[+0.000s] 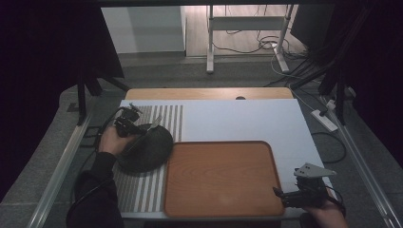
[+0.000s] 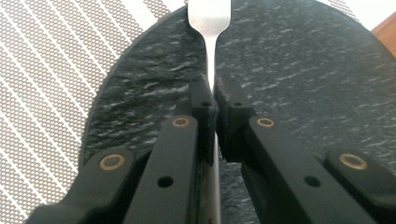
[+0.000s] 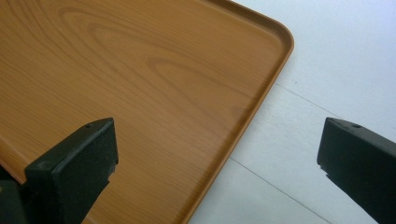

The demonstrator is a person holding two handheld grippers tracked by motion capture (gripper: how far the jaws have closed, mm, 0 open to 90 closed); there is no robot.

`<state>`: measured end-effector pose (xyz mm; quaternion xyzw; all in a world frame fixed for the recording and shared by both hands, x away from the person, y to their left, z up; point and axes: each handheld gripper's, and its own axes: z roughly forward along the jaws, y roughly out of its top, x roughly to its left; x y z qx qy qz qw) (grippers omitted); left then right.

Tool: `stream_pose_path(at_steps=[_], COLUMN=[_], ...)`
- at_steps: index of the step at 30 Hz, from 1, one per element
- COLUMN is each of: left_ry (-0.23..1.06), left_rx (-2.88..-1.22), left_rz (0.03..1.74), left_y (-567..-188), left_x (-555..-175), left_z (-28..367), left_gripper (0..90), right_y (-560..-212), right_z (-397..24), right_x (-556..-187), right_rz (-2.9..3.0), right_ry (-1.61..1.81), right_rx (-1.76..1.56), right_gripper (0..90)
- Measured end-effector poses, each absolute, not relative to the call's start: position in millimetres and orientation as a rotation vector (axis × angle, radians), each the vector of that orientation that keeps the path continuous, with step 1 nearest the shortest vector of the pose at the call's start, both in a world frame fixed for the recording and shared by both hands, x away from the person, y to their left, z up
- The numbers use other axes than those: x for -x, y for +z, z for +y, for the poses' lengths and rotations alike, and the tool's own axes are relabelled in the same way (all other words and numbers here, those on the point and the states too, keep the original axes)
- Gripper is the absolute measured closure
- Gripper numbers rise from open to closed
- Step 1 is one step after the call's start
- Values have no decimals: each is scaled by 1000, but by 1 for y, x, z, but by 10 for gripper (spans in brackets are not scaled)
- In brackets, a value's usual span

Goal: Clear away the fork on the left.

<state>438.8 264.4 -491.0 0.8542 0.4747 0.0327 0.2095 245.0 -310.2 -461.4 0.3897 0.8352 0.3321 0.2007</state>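
— Worktop (image 1: 247, 118) first, from the high view: what sits where?

— A wooden tray (image 1: 221, 178) lies at lower centre of the frame. Left of it, a dark slate plate (image 1: 152, 152) rests on a striped placemat (image 1: 142, 190), its edge touching the tray's left rim. The left tongs (image 1: 151, 127) are over the plate at centre left, with a silver fork (image 1: 156, 121) sticking out past them. The right tongs (image 1: 278, 192) are at lower right, beside the tray's near right corner.

— And the left gripper view?

— The jaws are clamped together on the fork's handle (image 2: 211, 56), which runs up to the top centre of the frame. The plate (image 2: 289, 65) lies beneath it, with the placemat (image 2: 46, 84) at left.

— The right gripper view?

— The jaws stand wide apart, nothing between them. One is at lower left over the tray (image 3: 140, 70), the other at right over the white worktop (image 3: 336, 60). The tray's rounded corner is at upper right.
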Motion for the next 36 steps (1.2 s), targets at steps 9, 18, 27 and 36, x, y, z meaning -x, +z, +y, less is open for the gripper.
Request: stream_pose_path(at_steps=[9,18,27,36], left_ry=[89,72,48,10], left_rx=[-2386,-2389,-2392,-2389], left_rz=[1284,1239,1208,1199], left_y=[-487,-484,-483,-484], left_x=[-420,-399,-380,-360], left_z=[250,236,220,205], left_gripper=[851,851,851,851], right_y=[-461,-461,-461,-461], right_z=[-310,-310,-310,-310], right_x=[-245,-244,-244,-244], right_rz=[2335,2335,2335,2337], right_ry=[929,929,930,928], right_rx=[-1081,-1078,-1077,-1072], right_gripper=[0,0,0,0])
